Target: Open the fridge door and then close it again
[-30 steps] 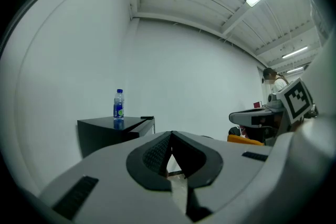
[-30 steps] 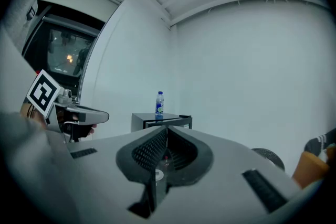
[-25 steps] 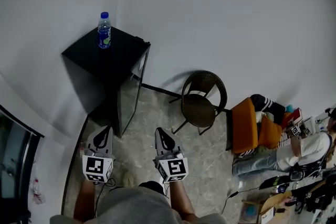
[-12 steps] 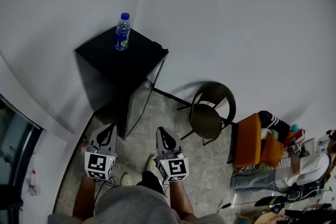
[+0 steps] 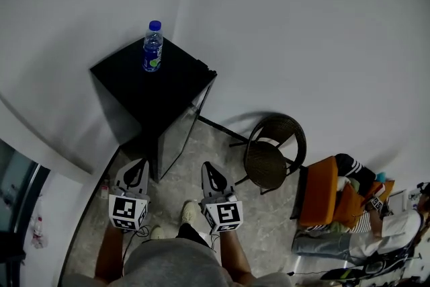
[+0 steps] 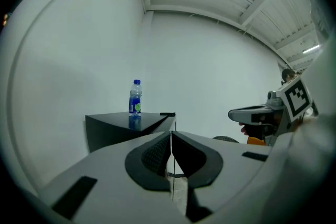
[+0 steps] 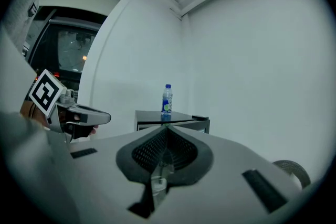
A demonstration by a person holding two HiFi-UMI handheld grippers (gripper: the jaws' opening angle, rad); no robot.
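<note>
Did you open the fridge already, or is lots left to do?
Nothing looks done yet: the door of the fridge looks shut. In hand: the left claw and right claw are shut, empty, pointing at the fridge without touching it. Left: reach the door, open it, close it.

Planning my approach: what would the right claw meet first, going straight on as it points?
The right claw would probably meet the fridge first, near its front top edge; nothing shows in between, though depth is unclear.
</note>
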